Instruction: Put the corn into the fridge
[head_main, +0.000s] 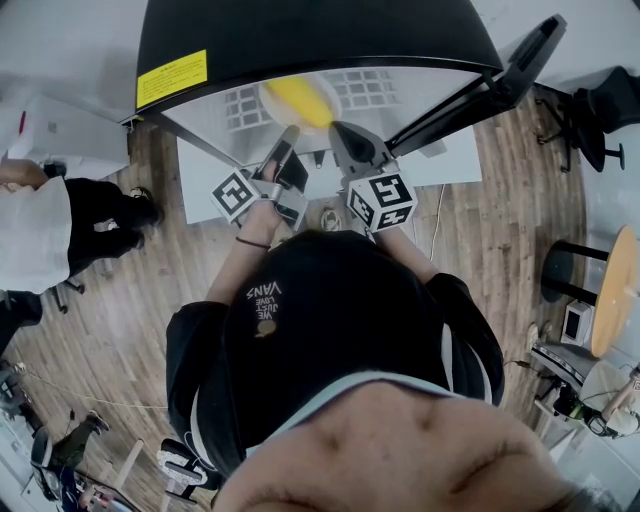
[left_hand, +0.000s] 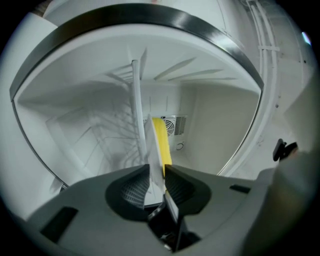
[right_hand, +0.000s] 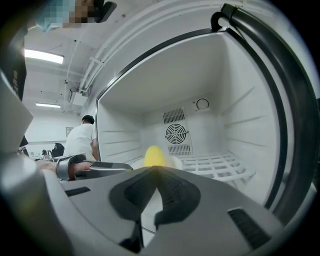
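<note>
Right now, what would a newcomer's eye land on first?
The bright yellow corn on a white plate, inside the open white fridge. Next, the left gripper clamped on the plate's rim, and the right gripper, shut and empty, close behind the corn. Then the round fan grille on the fridge's back wall.

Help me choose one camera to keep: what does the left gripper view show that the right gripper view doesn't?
Only the left gripper view: the left gripper clamped on the rim of the plate. Only the right gripper view: the shut right gripper, the left gripper from the side, and a person past the fridge. Both: the corn on the plate, and the fan vent at the back.
</note>
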